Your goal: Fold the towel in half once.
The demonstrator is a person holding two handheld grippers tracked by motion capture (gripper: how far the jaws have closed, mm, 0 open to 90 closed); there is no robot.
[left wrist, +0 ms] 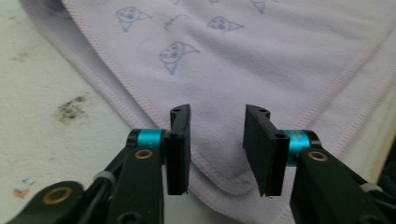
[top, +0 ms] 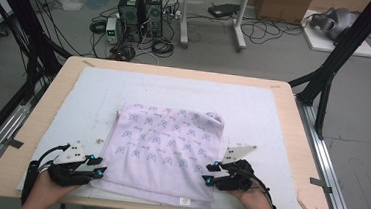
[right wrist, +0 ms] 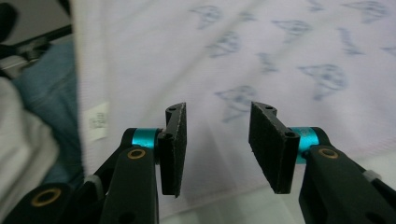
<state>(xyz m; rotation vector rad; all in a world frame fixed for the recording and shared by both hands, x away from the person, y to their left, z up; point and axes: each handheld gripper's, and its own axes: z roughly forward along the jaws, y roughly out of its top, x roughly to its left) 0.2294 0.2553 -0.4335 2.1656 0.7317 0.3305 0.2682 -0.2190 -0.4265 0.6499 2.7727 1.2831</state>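
The towel (top: 165, 150) lay folded on the white mat (top: 253, 110) that covered the surface (top: 293, 143), close to the person's edge. The left hand-held gripper (top: 99, 169) stood at its near left corner, and the right hand-held gripper (top: 209, 174) stood at its near right edge, so each hand was nearest to its own side. In the left gripper view, the rounded corner of the towel (left wrist: 219, 172) lay between and below the jaws, which were spread and did not press it. In the right gripper view, the right hand-held gripper (right wrist: 217, 140) was also spread, with the hem under it and nothing pinched. The towel's long side ran from left to right between the two grippers. It was pale lilac, soft, printed with small grey-blue figures, and it had a small white label (top: 184, 201) at the near hem.
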